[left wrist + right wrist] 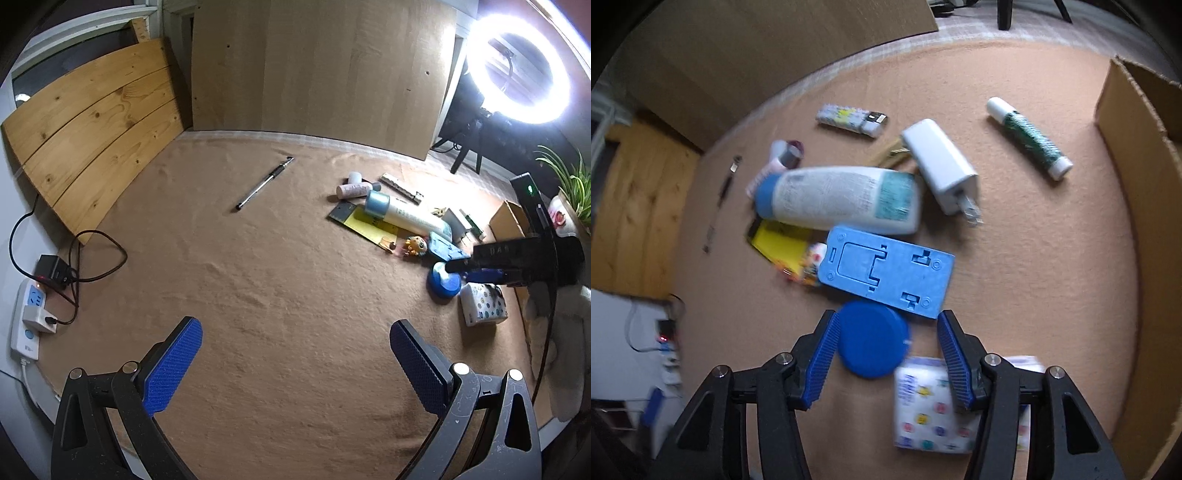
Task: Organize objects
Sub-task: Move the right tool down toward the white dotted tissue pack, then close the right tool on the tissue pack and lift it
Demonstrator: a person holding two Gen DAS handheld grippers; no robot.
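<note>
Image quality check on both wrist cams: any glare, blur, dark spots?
Left wrist: sharp, but the ring light blows out the upper right corner; edges vignette dark. Right wrist: motion blur smears the lotion bottle and tissue pack; lighting is even, without glare.

The bottle (838,199) is hiding part of the yellow card (779,243); the box (1137,192) is running past the frame edge.

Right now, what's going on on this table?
A person is sorting clutter with two handheld tools. The right tool hangs open over the pile, its fingers either side of the blue round lid, gripping nothing yet. The left tool is open over bare felt, holding nothing. The cardboard box stands to the right.
</note>
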